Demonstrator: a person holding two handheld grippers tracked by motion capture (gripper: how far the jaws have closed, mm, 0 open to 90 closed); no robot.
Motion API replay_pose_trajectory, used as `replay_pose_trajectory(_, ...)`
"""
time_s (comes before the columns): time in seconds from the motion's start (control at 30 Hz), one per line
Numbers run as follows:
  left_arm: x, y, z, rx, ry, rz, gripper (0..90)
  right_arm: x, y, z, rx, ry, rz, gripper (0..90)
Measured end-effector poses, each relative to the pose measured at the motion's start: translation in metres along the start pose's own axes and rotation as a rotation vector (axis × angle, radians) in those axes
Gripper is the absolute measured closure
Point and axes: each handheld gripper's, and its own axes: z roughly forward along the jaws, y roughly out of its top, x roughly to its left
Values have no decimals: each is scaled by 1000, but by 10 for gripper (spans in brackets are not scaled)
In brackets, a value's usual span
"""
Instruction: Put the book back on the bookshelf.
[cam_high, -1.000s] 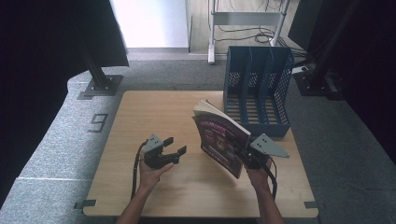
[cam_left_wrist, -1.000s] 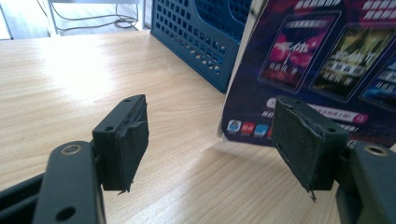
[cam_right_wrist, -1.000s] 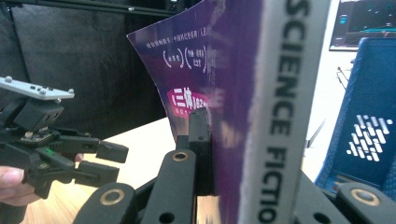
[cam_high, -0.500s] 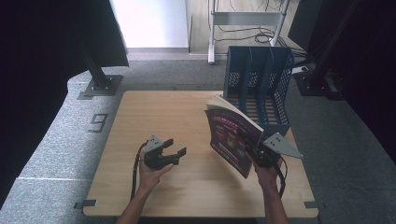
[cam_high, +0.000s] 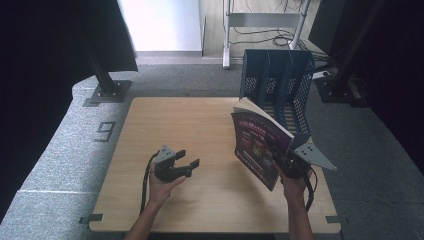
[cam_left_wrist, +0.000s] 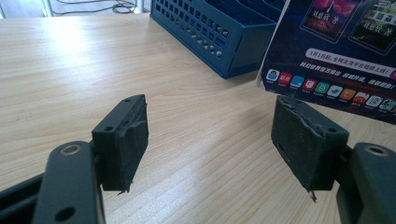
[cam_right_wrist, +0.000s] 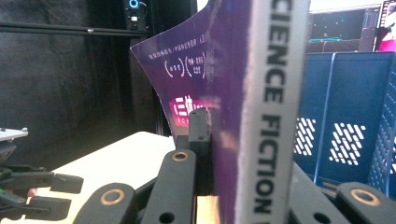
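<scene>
A magazine (cam_high: 257, 145) with a purple cover stands upright over the table's right side, held by its lower spine in my right gripper (cam_high: 287, 162). In the right gripper view the jaws pinch the grey spine (cam_right_wrist: 271, 93), which reads "Science Fiction". Just behind the magazine, a blue three-slot file rack (cam_high: 277, 85) stands at the table's far right. My left gripper (cam_high: 189, 167) rests low on the wooden table (cam_high: 185, 120) left of the magazine, open and pointing toward it. Its pads (cam_left_wrist: 126, 140) stand wide apart with nothing between them.
The rack's blue perforated wall (cam_left_wrist: 219, 32) and the magazine's cover (cam_left_wrist: 341, 51) lie ahead of the left gripper. Black stand bases sit on the grey floor beyond the table's far corners. Dark curtains hang at both sides.
My right gripper has carried the magazine to the right and slightly up, closer to the blue rack. The left gripper has stayed where it was.
</scene>
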Motion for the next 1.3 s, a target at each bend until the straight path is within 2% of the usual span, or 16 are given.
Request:
replay_pose_trajectory(0.5,2,-1,2,17,1,-2,274,-5,1,2,-9,-18,7,811)
replay_pose_trajectory(0.77,2,-1,3,28,1,-3,274,-7,6,1,-32,-25,9,811)
replay_pose_trajectory(1.1,8,0,-2,20,9,-19,274,-11,23,4,-49,-52,4,811)
replay_pose_trajectory(1.3,8,0,-1,22,6,-19,274,-11,38,10,-59,-88,-13,811)
